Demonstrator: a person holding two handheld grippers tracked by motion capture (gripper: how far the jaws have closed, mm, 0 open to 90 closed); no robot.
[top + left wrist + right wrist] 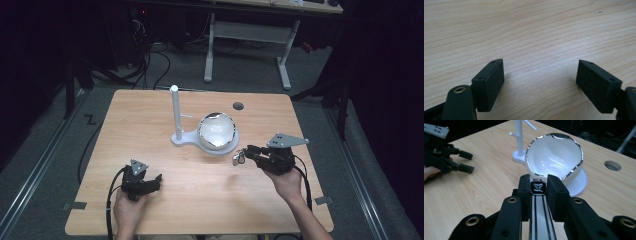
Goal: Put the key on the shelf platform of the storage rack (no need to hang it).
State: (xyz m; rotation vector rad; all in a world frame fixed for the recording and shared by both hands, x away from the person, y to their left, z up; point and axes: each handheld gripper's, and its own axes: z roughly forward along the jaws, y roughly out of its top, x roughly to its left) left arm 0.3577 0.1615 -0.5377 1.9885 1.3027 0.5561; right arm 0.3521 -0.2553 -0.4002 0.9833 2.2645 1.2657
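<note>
My right gripper (246, 152) is shut on a small black-faced watch (538, 188) with a white, black-striped strap, held just above the table. It points at a white bowl (217, 131) with a shiny rim, a short way in front of the jaws. The bowl (554, 155) sits tilted on a white stand whose thin post (175, 112) carries small pegs. My left gripper (156, 181) rests near the table's front left with its jaws wide open and nothing between the pads (490, 83). The right gripper view shows that left gripper (466, 161) at the far left.
A round cable hole (238, 106) lies in the wooden tabletop (150, 135) behind the bowl. Beyond the table stand a white desk frame (247, 35) and loose cables on the floor. Bare wood stretches between the two grippers.
</note>
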